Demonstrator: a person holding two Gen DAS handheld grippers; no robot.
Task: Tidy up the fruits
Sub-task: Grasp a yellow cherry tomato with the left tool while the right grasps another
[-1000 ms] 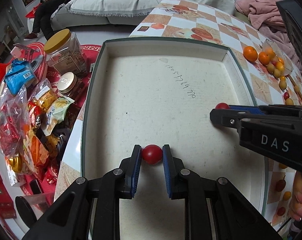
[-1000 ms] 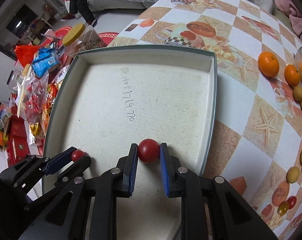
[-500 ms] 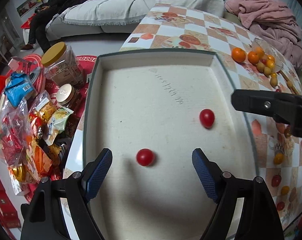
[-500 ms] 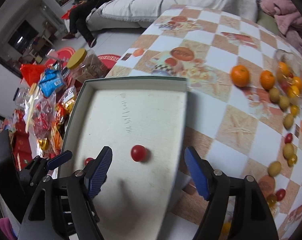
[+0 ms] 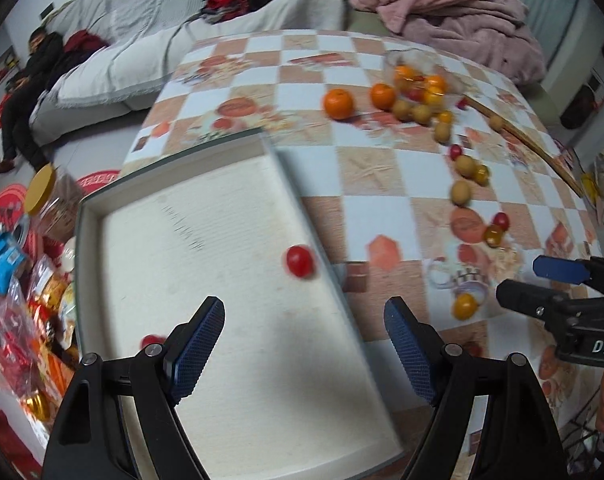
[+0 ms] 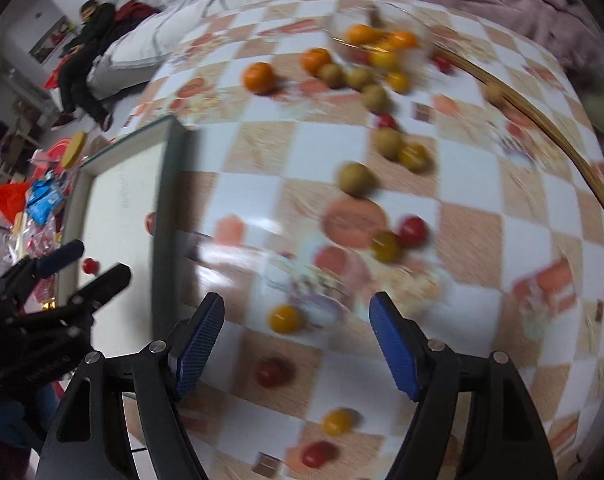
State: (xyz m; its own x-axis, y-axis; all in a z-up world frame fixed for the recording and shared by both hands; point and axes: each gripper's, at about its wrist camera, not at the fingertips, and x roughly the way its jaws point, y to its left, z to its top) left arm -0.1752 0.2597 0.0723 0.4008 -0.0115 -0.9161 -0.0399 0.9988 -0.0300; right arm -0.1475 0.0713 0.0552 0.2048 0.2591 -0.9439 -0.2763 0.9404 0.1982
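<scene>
The shallow white rectangular tray lies under the left gripper, with one small red tomato in it ahead of the fingers and another, seemingly, beside the left finger. To the tray's right, on the checkered tablecloth, loose small fruits lie scattered ahead of and beneath the right gripper, two round oranges farthest back.

White capital letters "DAS" stand on the black body of the right hand-held gripper at the right edge of the left wrist view, cut off by the frame. A line of handwritten marks runs across the floor of the white tray, too blurred to read. Nothing else is legible.
</scene>
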